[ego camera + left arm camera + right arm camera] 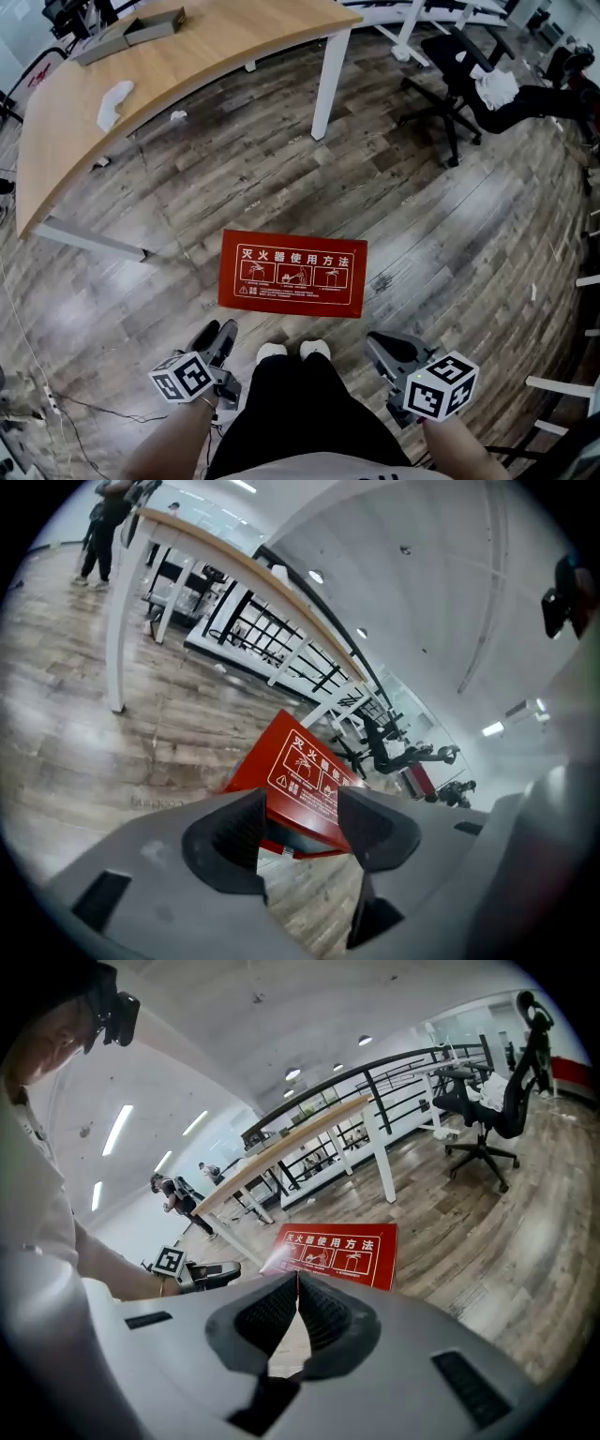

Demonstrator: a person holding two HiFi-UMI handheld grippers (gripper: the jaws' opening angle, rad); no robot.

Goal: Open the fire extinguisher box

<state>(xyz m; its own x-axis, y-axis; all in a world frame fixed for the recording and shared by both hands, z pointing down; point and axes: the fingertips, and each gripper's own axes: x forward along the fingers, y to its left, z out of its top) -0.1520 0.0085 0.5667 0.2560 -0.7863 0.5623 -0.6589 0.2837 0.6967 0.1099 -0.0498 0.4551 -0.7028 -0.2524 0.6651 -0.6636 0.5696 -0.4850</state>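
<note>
The red fire extinguisher box lies flat on the wooden floor, lid up, with white print and pictograms on it. It stands just in front of the person's white shoes. My left gripper hovers near the box's near left corner, off the box. Its jaws stand apart with nothing between them, and the box shows through the gap of the left gripper. My right gripper hangs near the near right corner with its fingertips together and empty. In the right gripper view the box lies beyond the right gripper.
A curved wooden desk with white legs stands behind the box. A black office chair is at the back right. Cables run over the floor at the left. A person stands far off by the desks.
</note>
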